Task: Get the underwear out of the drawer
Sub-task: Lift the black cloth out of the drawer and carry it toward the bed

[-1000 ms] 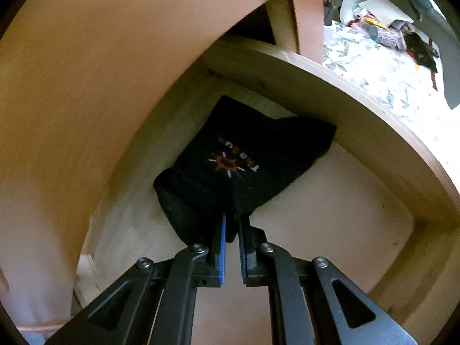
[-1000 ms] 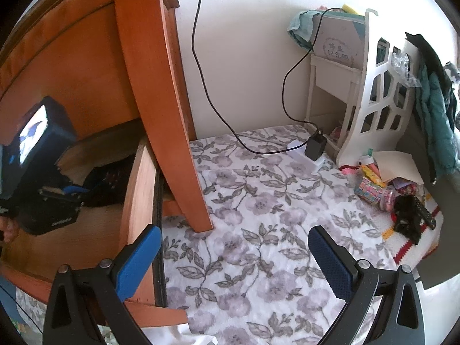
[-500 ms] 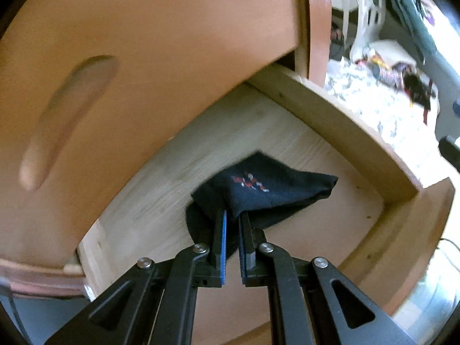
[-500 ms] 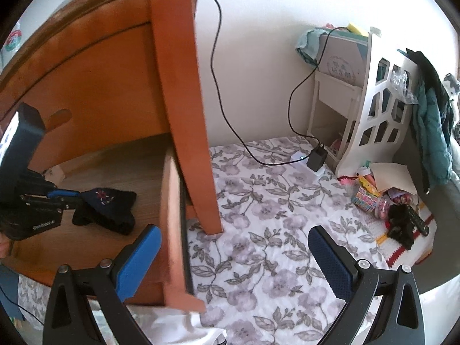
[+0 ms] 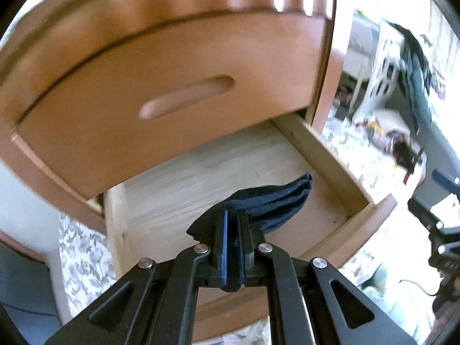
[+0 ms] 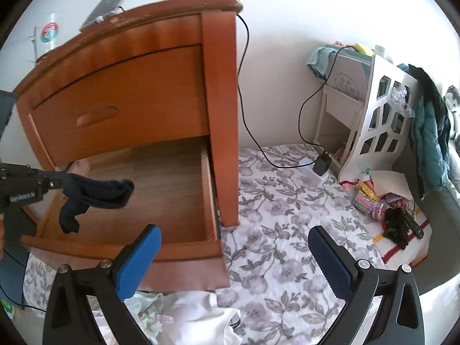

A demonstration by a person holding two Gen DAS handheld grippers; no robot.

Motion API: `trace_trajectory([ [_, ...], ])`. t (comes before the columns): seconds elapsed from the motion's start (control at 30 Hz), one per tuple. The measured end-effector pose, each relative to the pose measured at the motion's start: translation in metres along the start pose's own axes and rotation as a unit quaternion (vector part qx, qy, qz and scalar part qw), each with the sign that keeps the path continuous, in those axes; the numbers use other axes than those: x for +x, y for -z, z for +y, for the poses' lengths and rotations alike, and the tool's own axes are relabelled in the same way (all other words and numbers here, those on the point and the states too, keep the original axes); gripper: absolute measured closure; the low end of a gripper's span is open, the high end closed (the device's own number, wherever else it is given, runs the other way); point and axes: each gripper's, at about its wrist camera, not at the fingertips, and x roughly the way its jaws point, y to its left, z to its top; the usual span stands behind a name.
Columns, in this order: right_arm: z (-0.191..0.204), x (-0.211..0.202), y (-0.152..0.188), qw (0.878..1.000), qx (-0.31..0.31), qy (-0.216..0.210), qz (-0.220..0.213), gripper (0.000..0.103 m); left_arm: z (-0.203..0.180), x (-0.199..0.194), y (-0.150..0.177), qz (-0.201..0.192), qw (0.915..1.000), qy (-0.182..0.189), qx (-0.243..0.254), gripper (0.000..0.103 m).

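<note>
Since the dark navy underwear (image 6: 99, 192) hangs in the air above the open drawer (image 6: 149, 189), pinched in the fingers of the left gripper (image 5: 233, 224), the main part of the task looks done: the garment is off the drawer floor. What seems left is to carry it fully clear of the drawer and set it down somewhere; nothing else of its kind shows inside.

In the right wrist view the garment is a soft knit bundle, folded into thick layers, one rolled end pointing toward three o'clock and a loose corner drooping toward seven o'clock below the grip. In the left wrist view its ribbed folds fan out toward two o'clock from the blue pads.

Around it, the drawer is pale, raw-looking wood with visible grain inside, while its curved front and the nightstand (image 6: 138, 72) are glossy orange-brown. At twelve o'clock from the garment, an upper drawer front carries an oval recessed handle (image 6: 97, 116).

Further out, the right gripper (image 6: 234, 254) holds nothing, its blue-padded fingers spread wide over a floral mat (image 6: 287, 207). At two o'clock stands a white cut-out shelf (image 6: 376, 115), with a black cable (image 6: 250, 126) trailing down the wall.
</note>
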Motion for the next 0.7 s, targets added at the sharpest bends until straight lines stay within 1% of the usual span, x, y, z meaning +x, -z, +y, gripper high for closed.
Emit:
trace_trajectory([
  [0.1,0.007,-0.015,0.003,1.0,-0.006,-0.003,-0.006,0.0,0.005,-0.018,0.009,-0.025,0.9994,-0.005,-0.023,0.097],
  [0.2,0.013,-0.028,0.005,1.0,-0.01,-0.005,-0.012,0.0,0.016,-0.051,0.016,-0.053,0.9978,-0.005,-0.041,0.097],
  [0.33,0.022,-0.045,0.006,1.0,-0.017,-0.007,-0.022,0.0,0.02,-0.087,0.025,-0.092,0.9942,-0.011,-0.054,0.098],
  [0.53,0.032,-0.066,0.01,0.999,-0.03,-0.011,-0.033,0.0,0.025,-0.122,0.038,-0.125,0.9892,-0.002,-0.076,0.098],
  [0.7,0.037,-0.077,0.015,0.999,-0.034,-0.015,-0.036,0.0,0.021,-0.143,0.052,-0.146,0.9854,0.008,-0.087,0.098],
])
